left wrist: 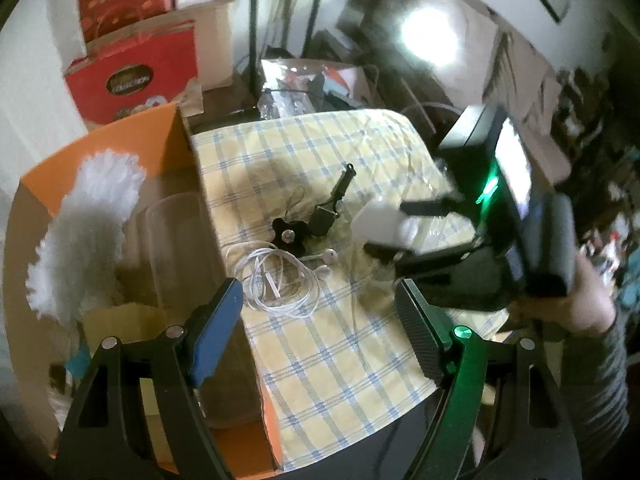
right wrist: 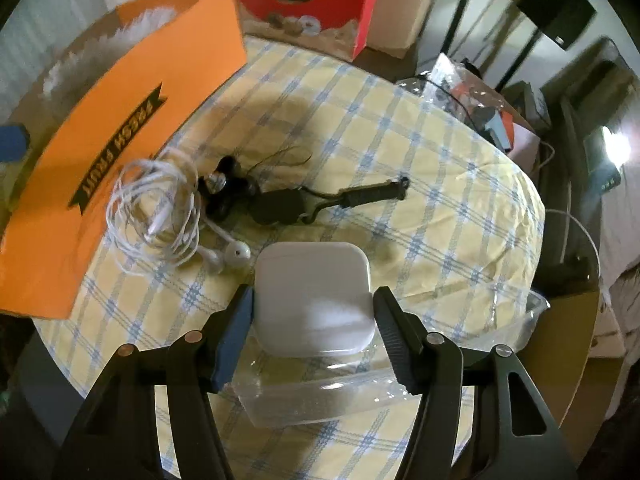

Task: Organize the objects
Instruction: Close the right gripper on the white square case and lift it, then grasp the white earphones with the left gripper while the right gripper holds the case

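Note:
My right gripper [right wrist: 314, 296] is shut on a white rounded case [right wrist: 312, 280], one pad on each side, just above a clear plastic container [right wrist: 320, 396] on the yellow checked cloth [right wrist: 440, 200]. In the left wrist view the same case [left wrist: 380, 224] sits between the right gripper's [left wrist: 394, 228] fingers. Tangled white earphones [left wrist: 276, 280], a black flower-shaped knob [left wrist: 289, 236] and a black strap tool [left wrist: 332, 204] lie on the cloth. My left gripper [left wrist: 318, 286] hangs open above the earphones, holding nothing.
An orange "Fresh Fruit" cardboard box [right wrist: 100, 152] stands at the cloth's left edge, with a white fluffy duster [left wrist: 80, 232] and a clear tub [left wrist: 176, 248] inside. Red boxes [left wrist: 132, 76] stack behind it. A bag of clutter [right wrist: 472, 92] lies at the far side.

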`<state>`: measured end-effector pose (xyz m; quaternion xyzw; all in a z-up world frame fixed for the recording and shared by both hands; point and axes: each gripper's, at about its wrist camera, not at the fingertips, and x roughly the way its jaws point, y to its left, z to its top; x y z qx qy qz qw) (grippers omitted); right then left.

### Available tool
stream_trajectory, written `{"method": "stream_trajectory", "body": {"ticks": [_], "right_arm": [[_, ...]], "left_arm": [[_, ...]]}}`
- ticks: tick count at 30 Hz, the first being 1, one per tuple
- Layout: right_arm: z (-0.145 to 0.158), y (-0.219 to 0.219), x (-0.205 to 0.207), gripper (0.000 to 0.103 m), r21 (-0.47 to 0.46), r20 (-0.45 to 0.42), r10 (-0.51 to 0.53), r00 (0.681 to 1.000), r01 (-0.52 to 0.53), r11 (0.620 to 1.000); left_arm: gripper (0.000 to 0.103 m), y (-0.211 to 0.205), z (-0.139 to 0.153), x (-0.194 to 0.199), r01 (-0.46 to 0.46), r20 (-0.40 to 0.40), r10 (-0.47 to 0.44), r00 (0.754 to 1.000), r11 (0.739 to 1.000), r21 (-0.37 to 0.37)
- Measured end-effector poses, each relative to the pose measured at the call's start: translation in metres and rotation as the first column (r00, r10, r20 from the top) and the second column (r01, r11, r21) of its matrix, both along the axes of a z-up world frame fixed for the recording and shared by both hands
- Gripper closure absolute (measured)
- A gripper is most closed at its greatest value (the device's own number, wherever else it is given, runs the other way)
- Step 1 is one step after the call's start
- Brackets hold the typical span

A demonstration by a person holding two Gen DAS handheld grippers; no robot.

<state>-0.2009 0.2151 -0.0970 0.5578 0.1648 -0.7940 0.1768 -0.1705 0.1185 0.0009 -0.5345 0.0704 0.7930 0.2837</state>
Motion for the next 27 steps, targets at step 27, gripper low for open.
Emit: {"method": "stream_trajectory", "body": {"ticks": [27], "right_arm": [[0.079, 0.082, 0.034, 0.040, -0.364, -0.084, -0.238, 0.968, 0.193, 0.911]], "left_arm": [[0.056, 0.093, -0.100, -0.005, 0.284, 0.126, -0.262, 0.957, 0.752, -0.594]]}}
